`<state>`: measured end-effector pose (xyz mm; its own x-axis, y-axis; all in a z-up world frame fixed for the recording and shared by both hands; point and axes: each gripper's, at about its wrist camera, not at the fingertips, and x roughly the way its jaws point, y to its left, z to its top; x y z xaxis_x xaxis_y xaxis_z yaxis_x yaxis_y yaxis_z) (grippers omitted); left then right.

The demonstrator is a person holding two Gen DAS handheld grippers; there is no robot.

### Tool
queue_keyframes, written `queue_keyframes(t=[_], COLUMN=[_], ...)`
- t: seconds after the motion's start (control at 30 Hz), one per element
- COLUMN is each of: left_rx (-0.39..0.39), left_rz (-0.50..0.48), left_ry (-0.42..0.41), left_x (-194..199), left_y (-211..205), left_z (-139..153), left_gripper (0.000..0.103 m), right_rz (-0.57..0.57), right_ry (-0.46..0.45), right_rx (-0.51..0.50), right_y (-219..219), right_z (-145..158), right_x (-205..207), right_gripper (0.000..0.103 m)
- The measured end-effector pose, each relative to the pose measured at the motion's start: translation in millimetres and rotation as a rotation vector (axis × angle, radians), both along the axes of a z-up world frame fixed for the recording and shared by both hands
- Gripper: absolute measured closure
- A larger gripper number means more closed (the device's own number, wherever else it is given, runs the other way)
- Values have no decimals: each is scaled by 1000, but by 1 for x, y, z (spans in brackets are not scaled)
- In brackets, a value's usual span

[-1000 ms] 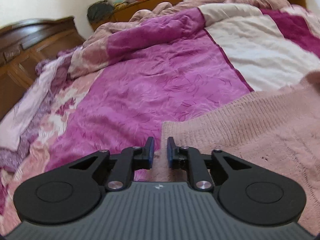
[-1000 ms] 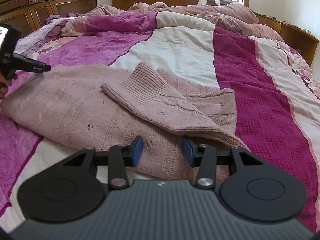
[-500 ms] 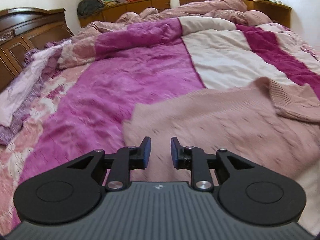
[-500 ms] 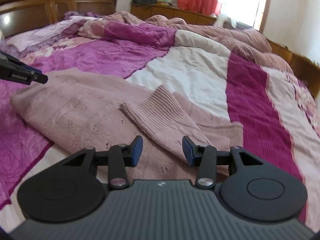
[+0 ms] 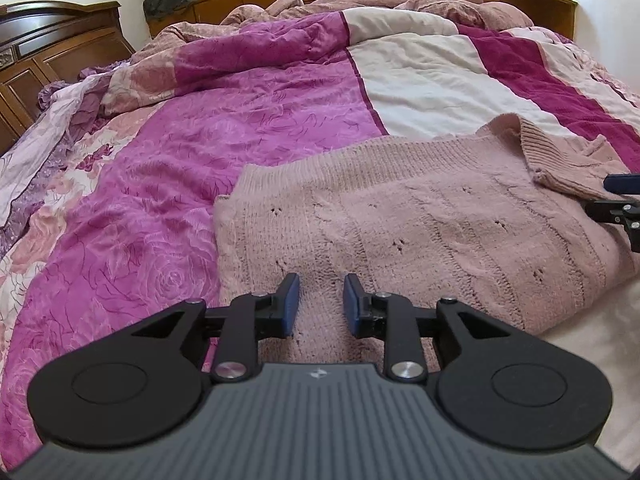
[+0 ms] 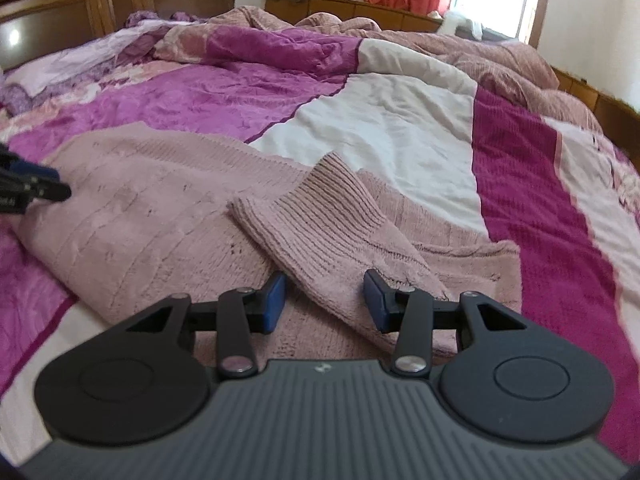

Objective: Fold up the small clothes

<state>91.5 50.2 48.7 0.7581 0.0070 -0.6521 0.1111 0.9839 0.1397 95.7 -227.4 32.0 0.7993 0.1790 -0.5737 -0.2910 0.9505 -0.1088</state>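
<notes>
My left gripper (image 5: pixel 319 300) is opening over the pink sweater (image 5: pixel 420 224) and holds nothing, and my right gripper (image 6: pixel 325 298) is open around its sleeve (image 6: pixel 320 220).

we see the right gripper (image 5: pixel 624 200) cut off by the left view's edge | left gripper (image 6: pixel 28 190) blurred, clipped in the right view | sweater (image 6: pixel 160 220) near edge hidden behind both grippers

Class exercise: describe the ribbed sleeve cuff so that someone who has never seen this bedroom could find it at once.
Start at the big bed with its magenta, white and floral bedspread. On its near side lies a dusty-pink knitted sweater. The ribbed cuff ends the sleeve folded across the sweater's body, just beyond the right tool; its close, raised ribs set it apart from the flatter knit around it.
</notes>
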Motion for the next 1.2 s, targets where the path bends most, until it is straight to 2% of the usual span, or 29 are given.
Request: queue_keyframes(t=[0.07, 0.13, 0.2, 0.33, 0.47, 0.6, 0.7, 0.83, 1.0, 1.2], left_rx=[2, 9, 16, 14, 18, 20, 26, 28, 28, 23], left_rz=[2, 2, 1, 1, -1, -3, -3, -3, -3, 7], left_ry=[-1, -3, -6, -4, -5, -5, -4, -3, -4, -4], left_x=[1, 1, 0, 0, 0, 0, 1, 1, 2, 0], left_y=[0, -2, -3, -3, -3, -3, -3, -3, -4, -2], left_z=[0, 0, 0, 0, 0, -1, -1, 0, 0, 1], left_gripper=[71, 71, 71, 71, 71, 71, 70, 70, 69, 64], right_rz=[-10, -26, -48, -114, -192, -292, -385, -507, -481, -301], right_ry=[9, 15, 28, 23, 4, 20, 49, 76, 30, -6], right_rx=[33, 59, 128, 265, 293, 337, 345, 287, 302, 304], right_y=[-3, -6, -15, -40, -63, -88, -106, -122, -127, -104], right_z=[0, 3, 9, 24, 32, 27, 15, 1, 9, 21], right_x=[3, 7, 13, 24, 37, 51, 60, 65, 46, 18], right_gripper=[64, 87, 92, 93, 93, 93, 91, 90, 90, 90])
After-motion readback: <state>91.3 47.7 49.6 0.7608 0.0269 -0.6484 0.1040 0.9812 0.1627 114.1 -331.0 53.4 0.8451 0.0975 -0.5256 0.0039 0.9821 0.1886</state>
